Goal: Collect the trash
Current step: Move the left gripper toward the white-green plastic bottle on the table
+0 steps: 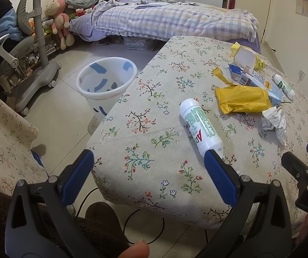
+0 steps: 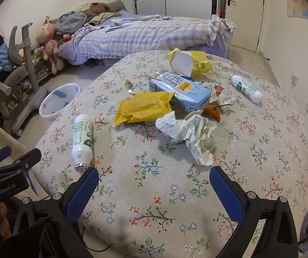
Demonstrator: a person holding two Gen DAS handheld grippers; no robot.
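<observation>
White bin [image 1: 106, 86] is standing on the floor left of the floral-cloth table [image 1: 154, 142], where the left gripper [image 1: 149, 161] is hovering with jaws released beside the near white bottle [image 1: 200, 124], then yellow wrapper [image 2: 143, 107], crumpled paper [image 2: 188, 131], and the right gripper [image 2: 154, 180], likewise spread, empty.

left gripper [image 1: 148, 161]: jaws spread wide, nothing between, thumb tip [image 1: 135, 250] showing below | right gripper [image 2: 154, 177]: jaws spread wide, nothing between, level beside the left
</observation>
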